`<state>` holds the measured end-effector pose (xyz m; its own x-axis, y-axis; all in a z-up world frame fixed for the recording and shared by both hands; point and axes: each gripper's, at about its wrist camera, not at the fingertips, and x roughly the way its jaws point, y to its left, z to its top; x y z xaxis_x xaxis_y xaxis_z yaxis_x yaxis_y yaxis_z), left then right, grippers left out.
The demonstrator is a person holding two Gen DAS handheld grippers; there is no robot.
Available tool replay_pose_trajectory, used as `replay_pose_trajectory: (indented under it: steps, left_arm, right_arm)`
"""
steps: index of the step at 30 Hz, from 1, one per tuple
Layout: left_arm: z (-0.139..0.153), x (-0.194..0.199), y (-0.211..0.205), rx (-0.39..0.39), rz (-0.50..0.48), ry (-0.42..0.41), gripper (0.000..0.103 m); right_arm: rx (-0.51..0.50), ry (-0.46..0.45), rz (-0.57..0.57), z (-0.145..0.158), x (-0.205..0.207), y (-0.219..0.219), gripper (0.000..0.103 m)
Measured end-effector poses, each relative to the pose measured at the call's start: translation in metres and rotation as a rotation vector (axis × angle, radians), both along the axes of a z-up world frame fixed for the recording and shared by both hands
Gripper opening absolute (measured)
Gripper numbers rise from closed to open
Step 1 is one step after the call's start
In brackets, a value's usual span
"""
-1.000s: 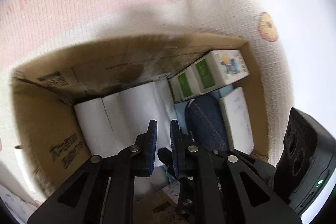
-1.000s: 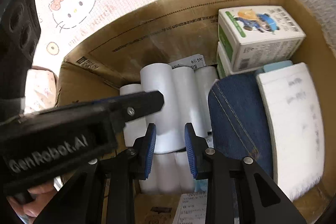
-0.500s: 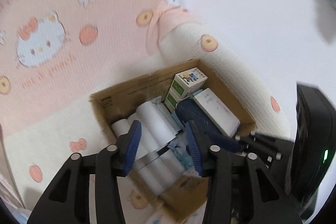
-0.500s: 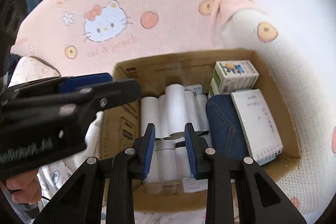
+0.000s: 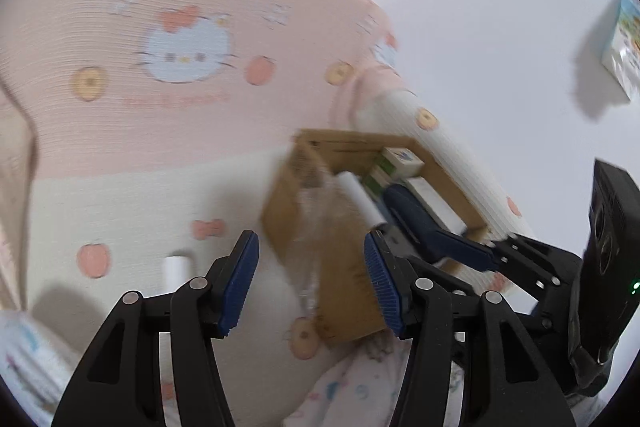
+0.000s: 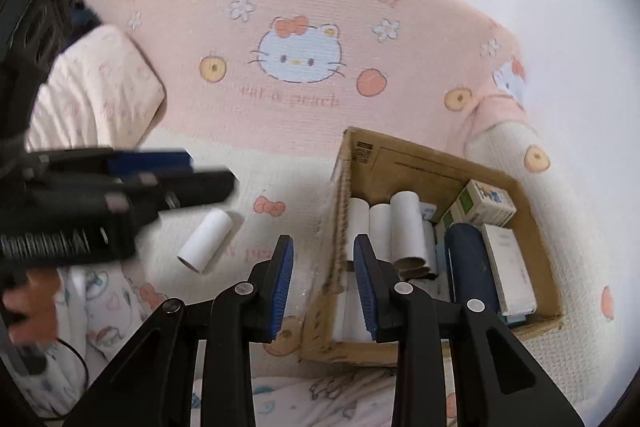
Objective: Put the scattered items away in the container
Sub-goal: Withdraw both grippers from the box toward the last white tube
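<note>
A cardboard box [image 6: 404, 163] sits on the pink and cream blanket and holds several white paper rolls [image 6: 406, 227], a dark blue pouch [image 6: 470, 263], a white notebook [image 6: 508, 263] and green-and-white cartons [image 6: 480, 203]. It also shows blurred in the left wrist view [image 5: 348, 267]. One white roll [image 6: 206, 241] lies loose on the blanket left of the box; it shows in the left wrist view [image 5: 174, 269] too. My left gripper [image 5: 310, 281] is open and empty above the blanket. My right gripper [image 6: 323, 283] is open and empty over the box's left wall.
The Hello Kitty blanket [image 6: 300, 51] covers the surface. A patterned cloth [image 6: 100, 307] lies at the near left, a pale pillow [image 6: 96, 87] at the far left. A small carton [image 5: 624, 47] sits far right on the white surface.
Both grippers rose out of the box and swung left. The left gripper opened wide; the right opened somewhat. The loose roll on the blanket came into view.
</note>
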<state>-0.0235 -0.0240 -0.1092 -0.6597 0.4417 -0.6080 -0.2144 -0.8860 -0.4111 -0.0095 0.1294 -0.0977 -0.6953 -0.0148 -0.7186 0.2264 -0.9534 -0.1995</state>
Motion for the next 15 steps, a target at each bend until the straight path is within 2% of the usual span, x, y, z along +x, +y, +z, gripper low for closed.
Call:
replay_pose_trajectory:
  steps: [4,7,9,15]
  left_arm:
    - [-0.004,0.028,-0.032,-0.033,0.074,0.021,0.059]
    - [-0.011,0.042,-0.045,-0.065,0.076,0.028,0.059]
    - [-0.018,0.044,-0.050,-0.062,0.068,0.029,0.059]
    - [-0.059,0.026,-0.065,-0.013,0.106,-0.079,0.059]
  right_arm:
    - [0.032,-0.008,-0.021,-0.009,0.013,-0.016,0.044]
    - [0.004,-0.014,-0.018,-0.012,0.024,-0.024,0.055]
    - [-0.024,-0.020,-0.015,-0.016,0.028,-0.031,0.057]
    - [-0.093,-0.063,0.000,-0.039,0.022,-0.054,0.058]
